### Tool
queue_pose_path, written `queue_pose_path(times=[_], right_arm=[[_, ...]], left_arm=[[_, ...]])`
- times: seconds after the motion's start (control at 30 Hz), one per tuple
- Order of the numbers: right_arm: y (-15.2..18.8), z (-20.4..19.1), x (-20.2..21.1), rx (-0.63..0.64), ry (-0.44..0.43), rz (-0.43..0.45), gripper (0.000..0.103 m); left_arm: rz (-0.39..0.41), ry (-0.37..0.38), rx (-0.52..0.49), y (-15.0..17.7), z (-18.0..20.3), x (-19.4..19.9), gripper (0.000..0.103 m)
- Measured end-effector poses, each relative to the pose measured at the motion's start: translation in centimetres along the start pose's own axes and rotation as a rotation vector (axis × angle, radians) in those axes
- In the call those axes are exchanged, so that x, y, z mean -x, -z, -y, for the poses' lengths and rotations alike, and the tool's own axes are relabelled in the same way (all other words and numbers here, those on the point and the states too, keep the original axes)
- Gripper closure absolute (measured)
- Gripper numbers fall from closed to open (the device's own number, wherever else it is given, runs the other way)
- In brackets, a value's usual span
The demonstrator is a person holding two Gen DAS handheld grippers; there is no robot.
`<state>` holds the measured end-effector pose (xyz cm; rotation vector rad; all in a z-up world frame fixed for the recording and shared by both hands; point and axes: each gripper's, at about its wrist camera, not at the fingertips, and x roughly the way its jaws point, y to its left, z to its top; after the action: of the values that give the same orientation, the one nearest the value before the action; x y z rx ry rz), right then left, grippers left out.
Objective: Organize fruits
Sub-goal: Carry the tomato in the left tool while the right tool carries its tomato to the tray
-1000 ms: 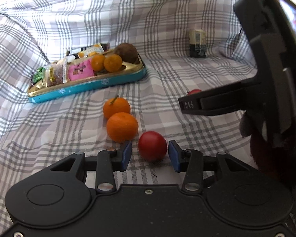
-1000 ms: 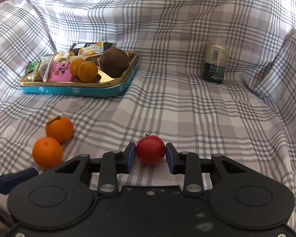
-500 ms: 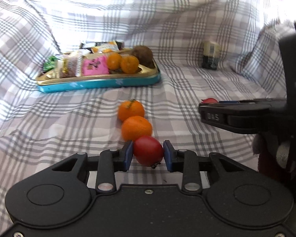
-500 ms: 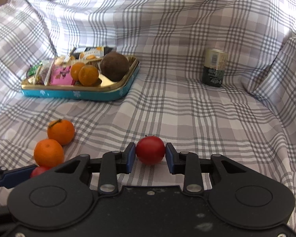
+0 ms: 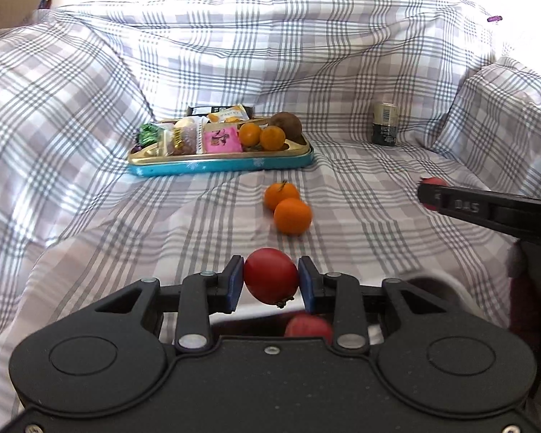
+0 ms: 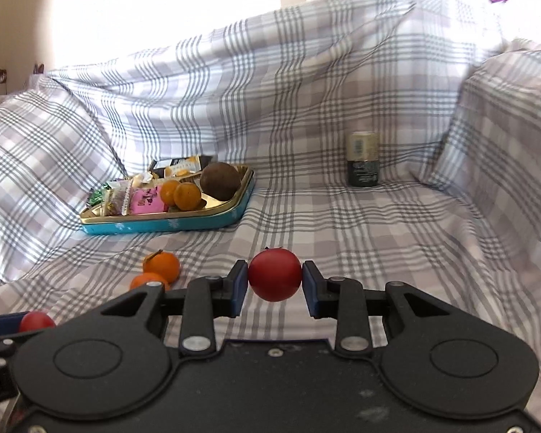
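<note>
My left gripper point(image 5: 270, 278) is shut on a red tomato point(image 5: 267, 270), held off the checked cloth. My right gripper point(image 6: 275, 280) is shut on a second red tomato point(image 6: 275, 274), also lifted. Two oranges point(image 5: 293, 215) lie together on the cloth ahead of the left gripper; the right wrist view shows these oranges point(image 6: 162, 265) to its left. Beyond them is a teal tray point(image 5: 220, 166) with a gold rim, holding two small oranges point(image 5: 261, 135), a brown round fruit point(image 5: 287, 124) and wrapped snacks. The right gripper's finger point(image 5: 465, 206) crosses the left view's right edge.
A checked sheet point(image 6: 342, 216) drapes the sofa seat, back and armrests. A small can point(image 6: 363, 158) stands at the back right. Under the left gripper a blurred red fruit point(image 5: 308, 326) and a white curved rim point(image 5: 432, 278) show. Bare cloth lies between tray and can.
The left jaws closed on the tomato that lay between them. Both grippers then rose and drew back from the tray, each carrying its tomato; the oranges stayed put.
</note>
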<state>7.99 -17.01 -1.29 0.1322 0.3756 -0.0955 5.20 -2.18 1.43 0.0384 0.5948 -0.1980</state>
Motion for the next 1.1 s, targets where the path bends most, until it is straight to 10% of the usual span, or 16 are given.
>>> queue_pose_path(times=[0.57, 1.1], right_arm=[[5.1, -0.5, 9.3, 0.025, -0.012, 0.047, 0.069], [5.8, -0.8, 9.5, 0.026, -0.015, 0.033, 0.069]], left_arm=[[0.005, 0.023, 0.024, 3.8, 1.4, 3.8, 0.062], [-0.017, 0.003, 0.002, 4.8, 1.9, 3.2, 0.062]])
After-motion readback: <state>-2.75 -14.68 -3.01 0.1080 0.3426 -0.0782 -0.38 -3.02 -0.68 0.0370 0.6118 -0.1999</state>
